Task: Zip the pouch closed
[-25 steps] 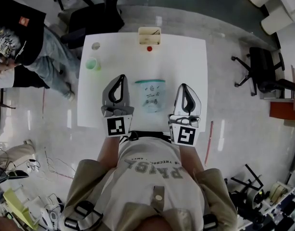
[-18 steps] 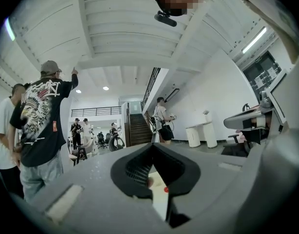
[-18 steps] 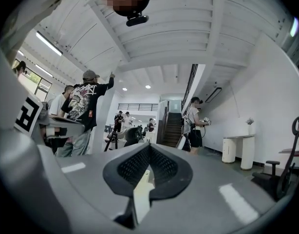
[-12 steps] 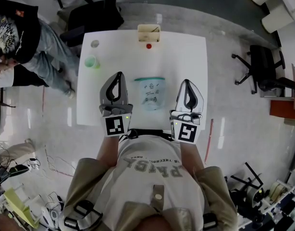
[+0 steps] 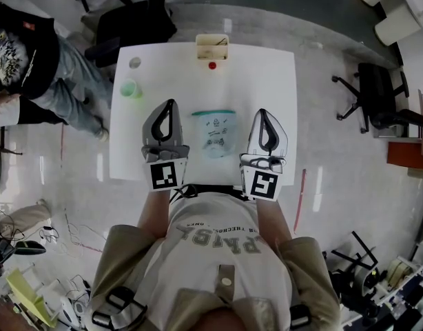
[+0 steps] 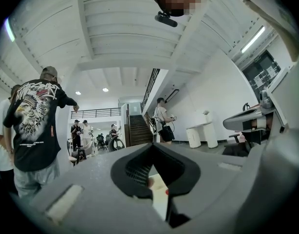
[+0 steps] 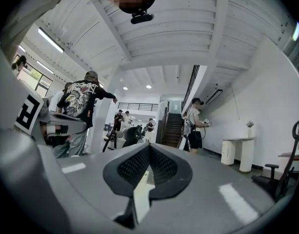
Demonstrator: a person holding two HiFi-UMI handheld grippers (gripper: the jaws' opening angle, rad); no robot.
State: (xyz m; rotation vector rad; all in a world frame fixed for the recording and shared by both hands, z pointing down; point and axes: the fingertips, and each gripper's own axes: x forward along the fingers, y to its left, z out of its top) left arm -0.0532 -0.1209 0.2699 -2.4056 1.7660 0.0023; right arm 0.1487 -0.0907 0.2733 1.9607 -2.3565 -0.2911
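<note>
Holding my L gripper and R gripper either side of the pouch, both jaws together (nothing clamped), white tabletop.

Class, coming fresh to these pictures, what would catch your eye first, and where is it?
The translucent teal pouch lies in the middle of the white square table. The grey left gripper and right gripper flank it without touching, both shut and empty. A pale green cup stands near the table's left edge.
</note>
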